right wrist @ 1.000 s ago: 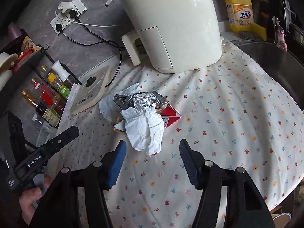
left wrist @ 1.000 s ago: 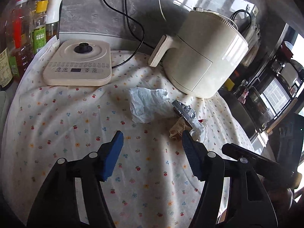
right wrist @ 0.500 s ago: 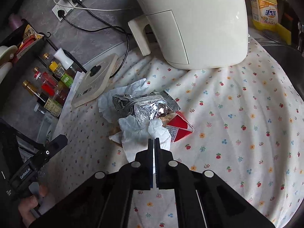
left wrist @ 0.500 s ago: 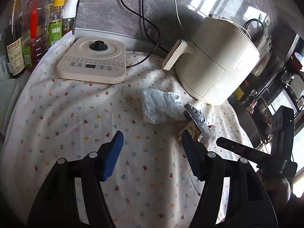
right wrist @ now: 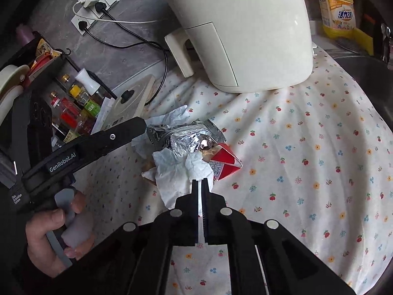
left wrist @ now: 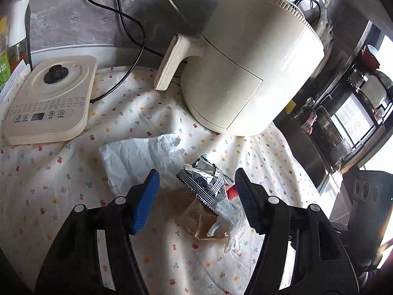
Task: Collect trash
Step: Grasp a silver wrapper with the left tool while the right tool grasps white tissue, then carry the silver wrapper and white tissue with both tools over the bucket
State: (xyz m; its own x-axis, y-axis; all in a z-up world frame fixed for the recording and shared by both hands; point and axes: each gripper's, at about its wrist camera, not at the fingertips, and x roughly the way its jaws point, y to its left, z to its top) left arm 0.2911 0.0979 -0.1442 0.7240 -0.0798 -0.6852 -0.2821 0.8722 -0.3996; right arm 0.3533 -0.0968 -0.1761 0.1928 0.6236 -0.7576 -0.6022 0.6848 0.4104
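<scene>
A trash pile lies on the flowered cloth (left wrist: 61, 172): a crumpled white tissue (right wrist: 176, 172), a silver foil wrapper (left wrist: 203, 182), a red carton (right wrist: 226, 162), brown paper (left wrist: 196, 218) and a larger white paper (left wrist: 140, 157). My right gripper (right wrist: 200, 180) is all but shut, its jaws opening a little, and a strip of the tissue stays pinched between the pads. My left gripper (left wrist: 196, 172) hovers open over the foil wrapper, which sits between its blue pads (left wrist: 147, 191) without touching them. A hand (right wrist: 61, 221) holds the left gripper's handle.
A cream air fryer (left wrist: 245, 73) stands just behind the pile. A cream hob base (left wrist: 49, 103) with a black cable lies at the left. Sauce bottles (right wrist: 73, 108) fill a rack at the left; a yellow detergent bottle (right wrist: 336, 9) and a sink (right wrist: 368, 73) are at the right.
My right gripper went from open to closed on the white tissue. My left gripper, still open, slid across the table and now hangs over the foil wrapper.
</scene>
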